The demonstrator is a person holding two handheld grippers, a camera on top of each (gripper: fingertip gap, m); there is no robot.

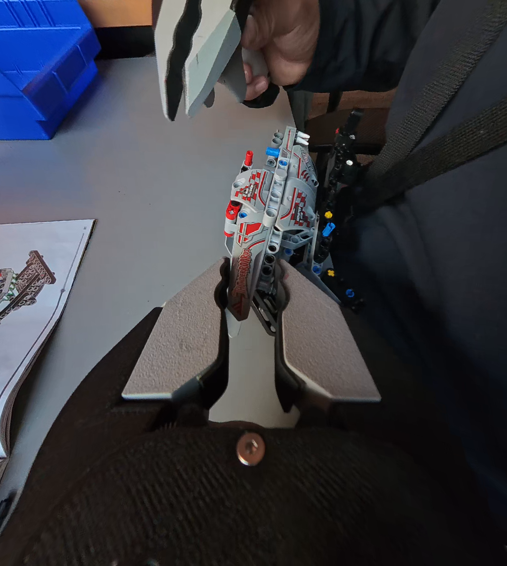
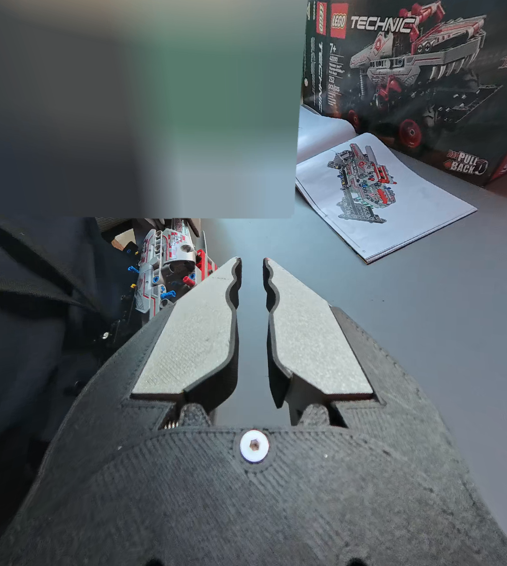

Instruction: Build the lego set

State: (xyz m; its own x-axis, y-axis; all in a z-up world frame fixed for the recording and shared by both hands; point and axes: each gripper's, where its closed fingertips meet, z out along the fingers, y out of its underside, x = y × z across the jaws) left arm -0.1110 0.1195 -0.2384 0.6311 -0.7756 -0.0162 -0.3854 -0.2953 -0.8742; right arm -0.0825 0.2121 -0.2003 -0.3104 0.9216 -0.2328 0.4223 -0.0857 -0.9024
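Observation:
A grey, red and black lego model [image 1: 272, 211] with blue and yellow pins is held above the grey table's right edge. My left gripper [image 1: 252, 275] is shut on its pointed front end. My right gripper [image 2: 252, 263] is open and empty, with a narrow gap between its fingers. In the left wrist view it [image 1: 181, 113] hangs above and behind the model, apart from it, held by a hand [image 1: 279, 39]. In the right wrist view the model [image 2: 169, 266] shows to the left of the right gripper's left finger [image 2: 197, 324].
An open instruction booklet [image 1: 16, 321] lies at the left; it also shows in the right wrist view [image 2: 377, 196]. A blue plastic bin [image 1: 28, 67] stands at the far left. The set's box [image 2: 414, 76] stands behind the booklet. A person's dark clothing and straps [image 1: 460, 153] fill the right. Left tips to right tips: about 11 centimetres.

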